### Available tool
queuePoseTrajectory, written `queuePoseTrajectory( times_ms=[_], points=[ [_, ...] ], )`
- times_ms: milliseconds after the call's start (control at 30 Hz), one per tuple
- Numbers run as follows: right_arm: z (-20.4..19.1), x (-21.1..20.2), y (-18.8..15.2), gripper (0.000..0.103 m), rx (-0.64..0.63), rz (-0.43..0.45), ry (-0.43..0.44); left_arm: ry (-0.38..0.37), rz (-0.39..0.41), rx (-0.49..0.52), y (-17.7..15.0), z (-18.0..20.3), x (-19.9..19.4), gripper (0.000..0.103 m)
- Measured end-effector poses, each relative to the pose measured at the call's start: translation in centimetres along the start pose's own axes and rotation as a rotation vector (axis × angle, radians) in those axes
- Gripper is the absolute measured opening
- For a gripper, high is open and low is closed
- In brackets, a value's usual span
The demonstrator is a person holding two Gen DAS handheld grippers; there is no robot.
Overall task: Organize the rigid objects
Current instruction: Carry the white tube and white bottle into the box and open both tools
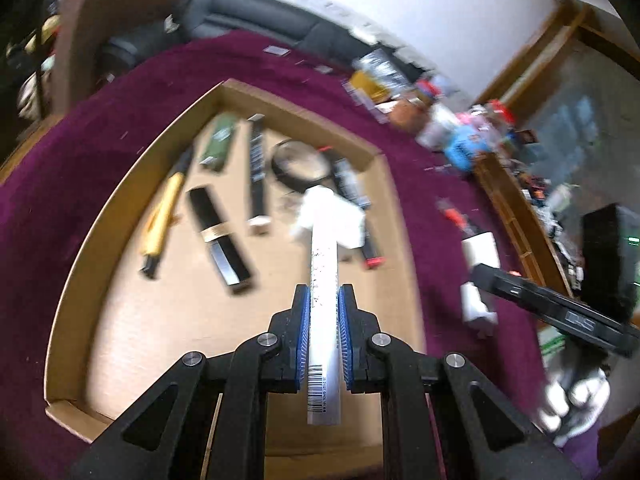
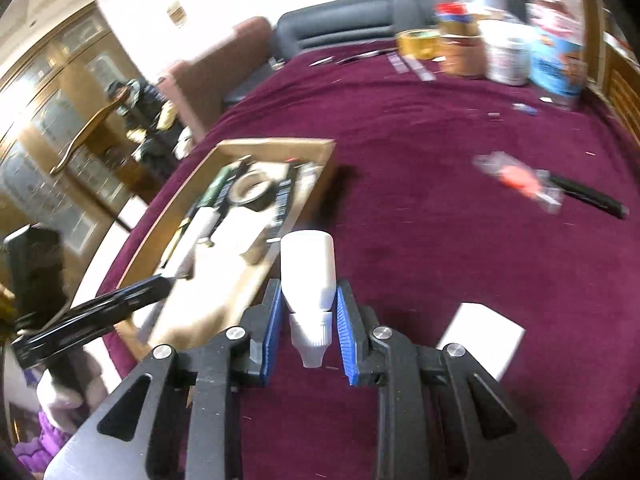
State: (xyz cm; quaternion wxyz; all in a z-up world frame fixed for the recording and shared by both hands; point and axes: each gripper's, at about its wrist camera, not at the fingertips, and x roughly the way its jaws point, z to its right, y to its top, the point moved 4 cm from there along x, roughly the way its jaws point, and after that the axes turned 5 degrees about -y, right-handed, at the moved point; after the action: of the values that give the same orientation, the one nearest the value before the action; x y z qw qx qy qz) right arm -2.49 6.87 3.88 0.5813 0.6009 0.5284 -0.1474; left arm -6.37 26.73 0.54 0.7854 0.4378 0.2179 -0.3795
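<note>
Jaws over maroon tablecloth [image 2: 440, 160], sofa [image 2: 352, 16] behind.

I see bare floor in the near half of the shallow cardboard tray [image 1: 86, 236]; pens, black tape roll [image 1: 298, 164] crowd its far half.

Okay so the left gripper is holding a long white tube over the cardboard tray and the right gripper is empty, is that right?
Not quite. The right gripper is not empty: the right wrist view shows it shut on a small white bottle. The left gripper does hold the long white tube over the cardboard tray.
</note>
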Motion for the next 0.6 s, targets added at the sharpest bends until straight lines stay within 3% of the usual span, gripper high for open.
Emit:
queuePoseTrajectory(
  times_ms=[133, 267, 400, 467, 533, 600],
  points=[
    [-3.7, 2.4, 0.0, 0.024, -0.055, -0.043, 0.026, 0.051, -0.044, -0.052, 0.2, -1.9, 1.8, 0.011],
    [-6.4, 4.7, -0.3, 0.024, -0.121, -0.093, 0.016, 0.075, -0.033, -0.051, 0.1, -2.4, 1.8, 0.011],
    [-8.0, 6.7, -0.9, 0.024, -0.159, -0.147, -0.001, 0.056, -0.029, -0.069, -0.5, -2.9, 1.1, 0.012],
    [-8.5, 7.5, -1.2, 0.024, -0.17, -0.164, -0.012, 0.041, -0.015, -0.077, -0.6, -3.2, 0.1, 0.017],
    [-8.7, 8.2, -1.2, 0.024, -0.186, -0.169, -0.032, 0.041, 0.009, -0.07, -0.6, -3.3, -1.1, 0.036],
    [-8.7, 8.6, -1.1, 0.024, -0.197, -0.16, -0.063, 0.048, 0.044, -0.059, -0.4, -3.1, -2.4, 0.046]
  ],
)
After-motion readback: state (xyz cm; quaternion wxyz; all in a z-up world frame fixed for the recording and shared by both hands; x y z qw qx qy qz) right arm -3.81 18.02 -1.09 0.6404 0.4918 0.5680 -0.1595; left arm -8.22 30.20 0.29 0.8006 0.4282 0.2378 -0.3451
